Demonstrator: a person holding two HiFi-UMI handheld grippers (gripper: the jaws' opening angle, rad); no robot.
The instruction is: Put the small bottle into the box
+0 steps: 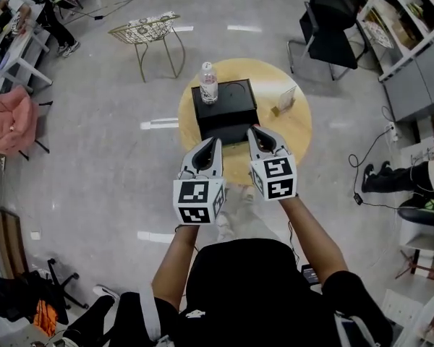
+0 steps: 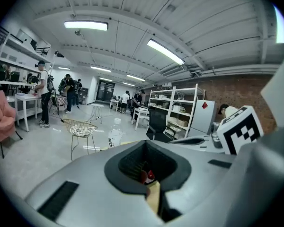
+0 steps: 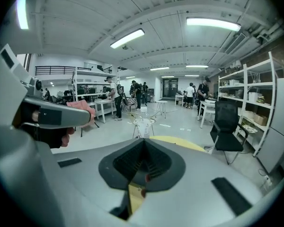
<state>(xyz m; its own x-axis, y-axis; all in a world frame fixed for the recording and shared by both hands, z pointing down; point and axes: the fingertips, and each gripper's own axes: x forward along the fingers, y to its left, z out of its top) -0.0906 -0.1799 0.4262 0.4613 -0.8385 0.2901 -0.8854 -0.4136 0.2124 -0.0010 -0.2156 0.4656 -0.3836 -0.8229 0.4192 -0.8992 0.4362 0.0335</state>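
- Hovering mid-frame with left gripper [image 1: 215, 143] and right gripper [image 1: 254, 131], both closed tight and empty.
- Likely starting the approach: leaving small bottle [image 1: 208, 83] standing untouched atop box [image 1: 228, 116].
- Next: needing jaws opening, then reaching up-frame for bottle.

Glossy grey floor [image 1: 108, 129]; round wooden table [image 1: 293, 132]; wire-frame chair [image 1: 145, 31] with patterned cushion beyond; black office chair [image 1: 331, 20]; pink chair [image 1: 11, 118] at left; white shelving [image 2: 177, 110]; brick wall [image 2: 246, 91]; ceiling strip lights [image 2: 85, 26], lit.

Bottle [image 1: 208, 83] atop box [image 1: 230, 116] on table [image 1: 295, 127]
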